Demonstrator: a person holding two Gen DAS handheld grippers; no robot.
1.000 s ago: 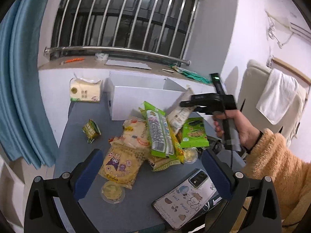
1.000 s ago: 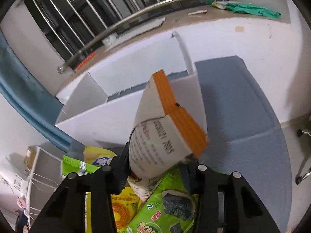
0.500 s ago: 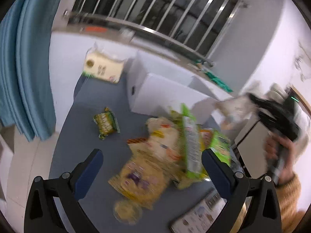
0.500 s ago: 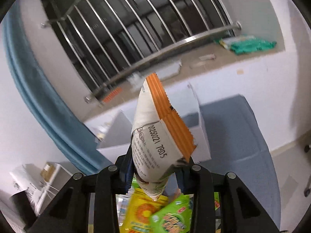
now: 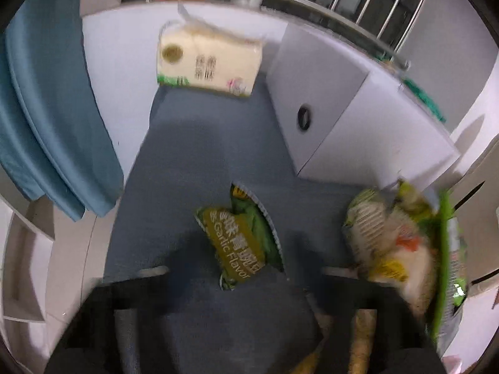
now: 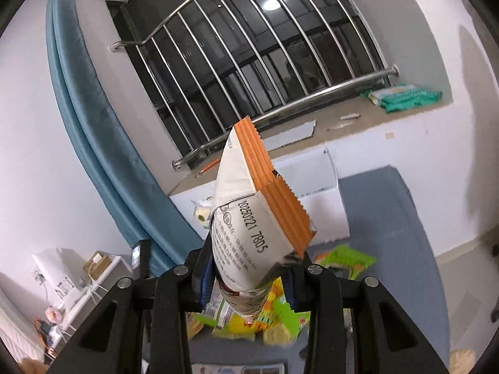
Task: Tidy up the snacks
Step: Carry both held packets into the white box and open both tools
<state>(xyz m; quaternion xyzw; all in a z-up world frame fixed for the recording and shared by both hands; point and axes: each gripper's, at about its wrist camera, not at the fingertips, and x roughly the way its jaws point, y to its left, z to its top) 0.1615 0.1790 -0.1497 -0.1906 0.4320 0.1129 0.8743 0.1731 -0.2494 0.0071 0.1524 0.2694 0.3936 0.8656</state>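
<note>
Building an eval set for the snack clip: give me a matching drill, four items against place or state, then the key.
Items:
1. white and orange packet
2. garlic-flavour packet
3. tissue pack
4. white box

Places or states:
A. stands against the wall at the table's far edge
B. lies alone on the grey table top, in front of the left gripper
C. held up off the table in the right gripper
D. stands behind the snack pile, round hole in its end

Pairs: 1-C, 2-B, 3-A, 4-D

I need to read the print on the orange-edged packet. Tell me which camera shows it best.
The right wrist view: the orange-edged packet fills the centre, clamped in the right gripper, its date print sharp. The left wrist view does not show it at all.
</note>
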